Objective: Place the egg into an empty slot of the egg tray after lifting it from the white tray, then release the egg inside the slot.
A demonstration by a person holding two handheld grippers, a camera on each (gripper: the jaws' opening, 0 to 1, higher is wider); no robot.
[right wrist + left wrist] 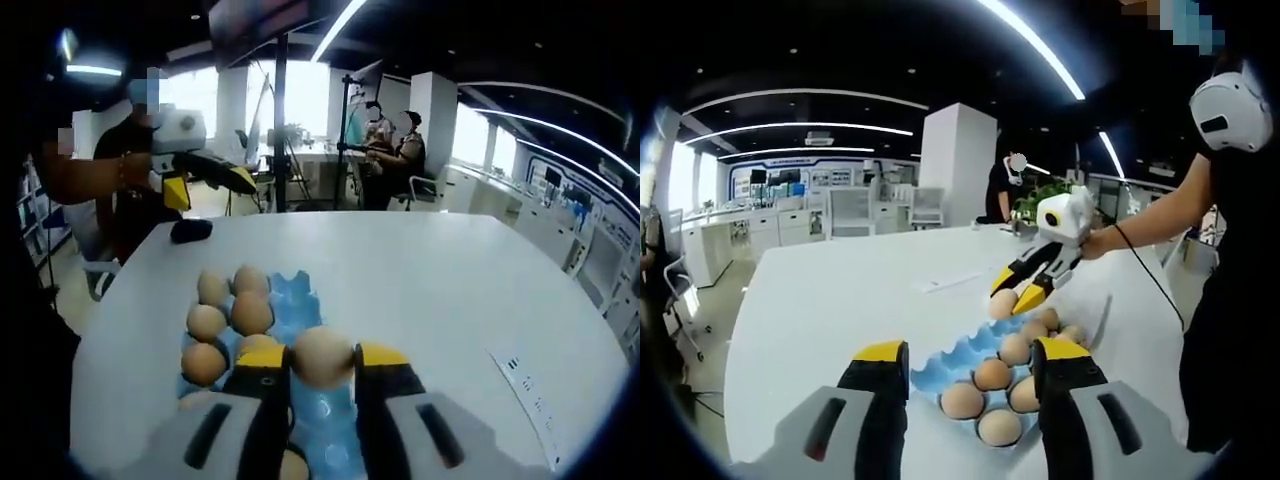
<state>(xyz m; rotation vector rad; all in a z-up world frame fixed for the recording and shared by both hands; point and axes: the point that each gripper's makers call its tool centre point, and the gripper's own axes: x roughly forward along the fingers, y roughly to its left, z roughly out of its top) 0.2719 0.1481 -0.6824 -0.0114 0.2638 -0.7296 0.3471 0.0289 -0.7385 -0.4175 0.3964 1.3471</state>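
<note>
Meanwhile right claw [322,360] grips egg [322,357] above blue egg tray [300,300]; no legible writing.

Around the blue egg tray [300,330] the white surface [440,270] is open to your right and far side. Eggs [228,315] fill its left column; the blue slots beside them are free. A dark object [190,230] lies near the far-left edge.

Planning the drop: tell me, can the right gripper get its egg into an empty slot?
Probably yes: the right gripper holds the egg directly over the blue egg tray's bare slots, nothing between.
</note>
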